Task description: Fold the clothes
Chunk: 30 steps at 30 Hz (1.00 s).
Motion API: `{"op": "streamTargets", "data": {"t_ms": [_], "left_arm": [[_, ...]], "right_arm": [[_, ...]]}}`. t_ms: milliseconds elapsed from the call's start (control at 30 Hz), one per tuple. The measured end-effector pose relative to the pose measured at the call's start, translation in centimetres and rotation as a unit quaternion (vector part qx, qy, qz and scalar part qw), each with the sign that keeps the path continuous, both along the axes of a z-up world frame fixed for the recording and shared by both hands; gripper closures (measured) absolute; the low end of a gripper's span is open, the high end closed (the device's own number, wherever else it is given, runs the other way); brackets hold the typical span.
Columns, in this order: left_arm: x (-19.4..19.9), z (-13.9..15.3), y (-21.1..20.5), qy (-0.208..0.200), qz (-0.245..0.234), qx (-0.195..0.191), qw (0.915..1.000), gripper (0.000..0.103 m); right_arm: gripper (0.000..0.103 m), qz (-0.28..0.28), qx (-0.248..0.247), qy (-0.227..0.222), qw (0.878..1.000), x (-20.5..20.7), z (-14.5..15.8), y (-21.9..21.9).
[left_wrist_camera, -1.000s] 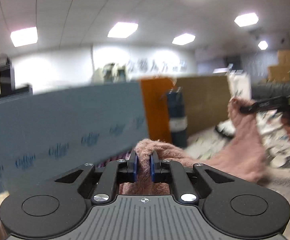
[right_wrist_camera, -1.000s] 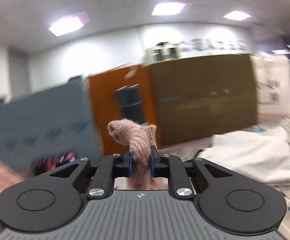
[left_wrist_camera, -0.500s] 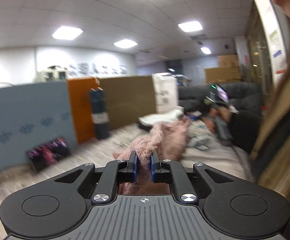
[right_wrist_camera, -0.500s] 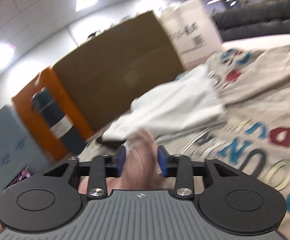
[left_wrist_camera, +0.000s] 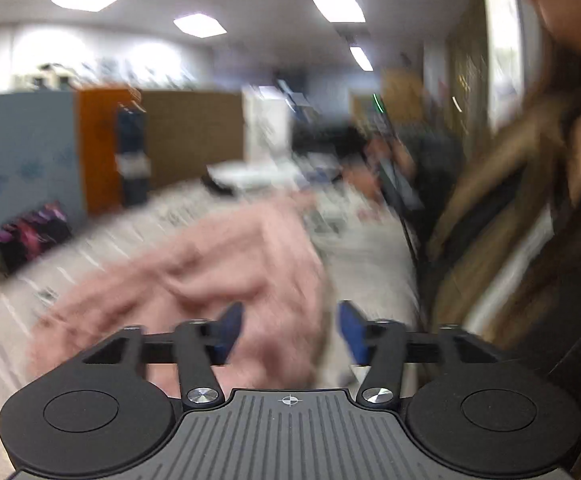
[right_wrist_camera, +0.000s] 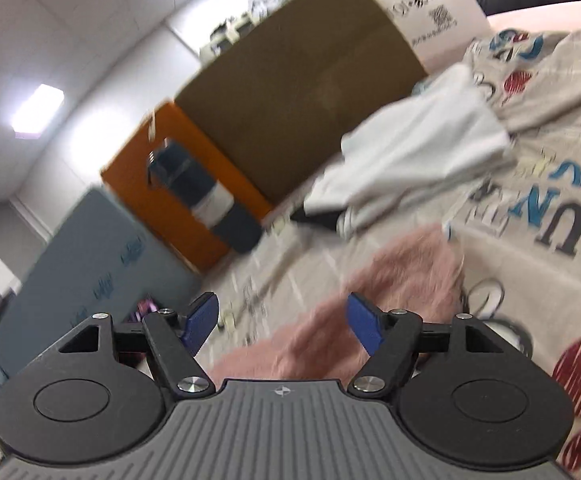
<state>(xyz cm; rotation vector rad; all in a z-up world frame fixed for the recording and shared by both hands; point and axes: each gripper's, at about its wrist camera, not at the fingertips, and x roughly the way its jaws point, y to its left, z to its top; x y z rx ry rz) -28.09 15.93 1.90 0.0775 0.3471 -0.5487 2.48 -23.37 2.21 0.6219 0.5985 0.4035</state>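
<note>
1. Now both grippers have let go. A second ago the left gripper (left_wrist_camera: 288,330) and the right gripper (right_wrist_camera: 282,326) each pinched a bunch of the pink sweater (left_wrist_camera: 194,268); now their jaws are opening, with nothing pressed by the blue pads (right_wrist_camera: 364,326).
2. The sweater lies in a loose heap on the printed sheet (right_wrist_camera: 550,208), below and just ahead of both grippers. Pink knit still shows in the gap between each pair of jaws, but apart from the pads.
3. By my reading, that ends a carry or lay-down step: the garment is down on the bed, crumpled rather than flat, so the folding proper is hardly begun. A white garment (right_wrist_camera: 414,148) sits farther back, near the brown box (right_wrist_camera: 290,116).
4. Pose: both grippers tip slightly downward over the sheet. The right view is strongly tilted, so that wrist has rolled since a second ago. The left view is blurred with motion; the person's torso fills its right edge.
</note>
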Motion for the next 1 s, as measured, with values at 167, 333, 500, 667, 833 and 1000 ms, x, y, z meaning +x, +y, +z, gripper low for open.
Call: {"op": "streamTargets", "data": {"t_ms": [167,333,500,667,833,1000], "left_arm": [[0.6,1.0,2.6,-0.034,0.136,-0.034,0.9896,0.019],[2.3,1.2,3.6,-0.028,0.207,-0.050,0.9766,0.016],[4.6,0.8,5.0,0.004,0.252,-0.078,0.9645,0.015],[7.1,0.7,6.3,0.031,0.289,-0.093,0.9524,0.015],[9.0,0.3,6.5,0.051,0.302,-0.085,0.9482,0.015],[10.5,-0.5,6.9,0.072,0.321,-0.077,0.9411,0.016]], "right_arm": [[0.036,0.051,-0.016,0.010,0.999,-0.8,-0.4,2.7],[0.075,0.066,-0.068,0.024,0.995,-0.9,-0.9,5.0],[0.096,0.067,-0.073,-0.027,0.995,-3.3,-0.2,4.6],[0.096,0.027,-0.120,-0.111,0.986,-9.1,1.7,1.8],[0.096,0.014,-0.193,-0.094,0.977,-13.8,0.8,-0.8],[0.071,0.028,-0.218,-0.078,0.972,-16.1,0.6,-3.0]]}}
